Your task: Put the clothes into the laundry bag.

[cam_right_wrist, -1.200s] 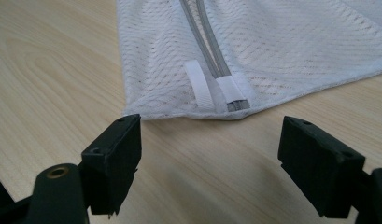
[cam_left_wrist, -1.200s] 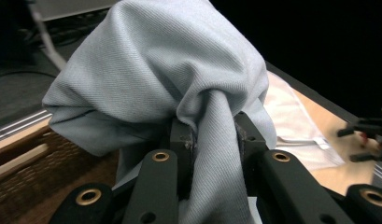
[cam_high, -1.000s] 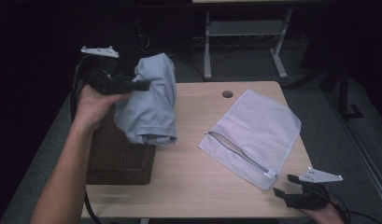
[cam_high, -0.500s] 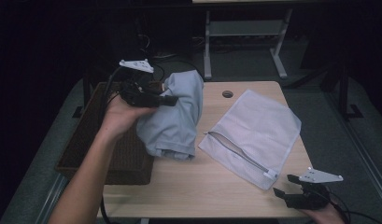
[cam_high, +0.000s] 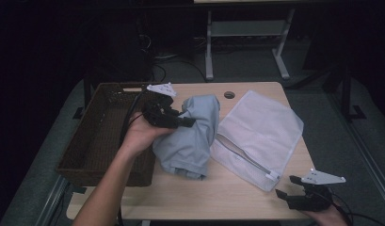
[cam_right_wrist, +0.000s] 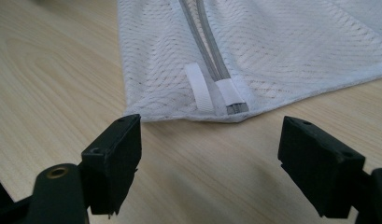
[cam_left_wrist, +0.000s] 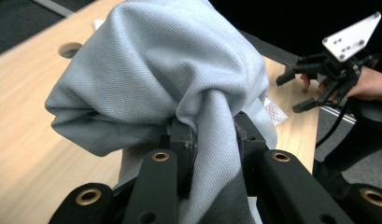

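1. We see the left gripper [cam_high: 183, 123] clamped on a bunched fold of the light blue garment [cam_high: 192, 136]. In the left gripper view its two black jaws pinch the cloth [cam_left_wrist: 179, 84] between them, and the rest of the fabric billows up and over them.
2. From above, the garment hangs from that gripper and droops onto the wooden table [cam_high: 190, 197], its lower end resting on the boards just left of the white mesh laundry bag [cam_high: 260, 132].
3. The left gripper view adds the pinch itself, which the high view cannot resolve, and it shows the right gripper [cam_left_wrist: 314, 88] farther off across the table.
4. The high view gives us the layout: the brown wicker basket [cam_high: 100, 141] sits at the table's left edge, beside the person's left hand [cam_high: 138, 134], and the bag lies flat to the right.
5. The right gripper [cam_high: 286, 188] rests at the near right corner with its jaws spread wide and nothing between them.
6. The right gripper view shows what the high view blurs: the bag's corner [cam_right_wrist: 216, 107] just beyond the jaw tips, with the grey zipper [cam_right_wrist: 212, 60] running to a white tab at the hem.
7. Compared with a second ago, the left gripper and garment have moved from over the basket rightward and down onto the table beside the bag; the right gripper has stayed put.
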The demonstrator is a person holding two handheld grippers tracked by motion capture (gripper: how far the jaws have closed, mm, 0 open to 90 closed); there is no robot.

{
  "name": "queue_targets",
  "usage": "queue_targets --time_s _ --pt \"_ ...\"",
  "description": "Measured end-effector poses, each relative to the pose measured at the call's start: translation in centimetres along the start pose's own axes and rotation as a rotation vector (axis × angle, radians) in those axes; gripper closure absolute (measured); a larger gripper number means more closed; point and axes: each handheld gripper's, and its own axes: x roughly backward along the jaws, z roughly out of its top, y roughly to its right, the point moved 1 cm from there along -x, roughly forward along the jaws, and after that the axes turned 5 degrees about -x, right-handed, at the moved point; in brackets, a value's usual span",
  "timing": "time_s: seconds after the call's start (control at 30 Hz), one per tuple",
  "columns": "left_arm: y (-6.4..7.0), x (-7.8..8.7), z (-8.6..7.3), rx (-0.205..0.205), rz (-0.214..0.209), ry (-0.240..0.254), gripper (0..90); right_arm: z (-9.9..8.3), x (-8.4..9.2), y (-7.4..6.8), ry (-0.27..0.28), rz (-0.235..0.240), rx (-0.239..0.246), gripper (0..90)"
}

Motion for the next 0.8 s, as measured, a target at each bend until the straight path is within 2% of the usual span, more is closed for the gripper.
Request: queue_targets --time_s 0.2,0.47,0.57,0.67,0.8 --pt "0.0 -1.3 -1.6 0.006 -0.027 -0.005 73.8 1.0 0.0 0.3 0.021 0.006 0.019 21.6" --pt "-0.1 -2.8 -3.4 0.014 -0.069 -0.026 73.8 3.3 -0.9 0.4 0.032 0.058 0.011 24.9" --pt "-0.1 -3.1 -4.0 0.023 -0.087 -0.018 73.8 4.5 -1.5 0.2 0.024 0.067 0.024 25.5" --pt "-0.1 -3.1 -4.3 0.025 -0.088 -0.019 73.7 5.8 -2.5 0.0 0.011 0.085 0.047 27.9" --pt "-0.3 -3.3 -4.7 0.032 -0.098 -0.016 73.7 7.8 -3.8 -0.1 0.029 0.092 0.065 32.5"
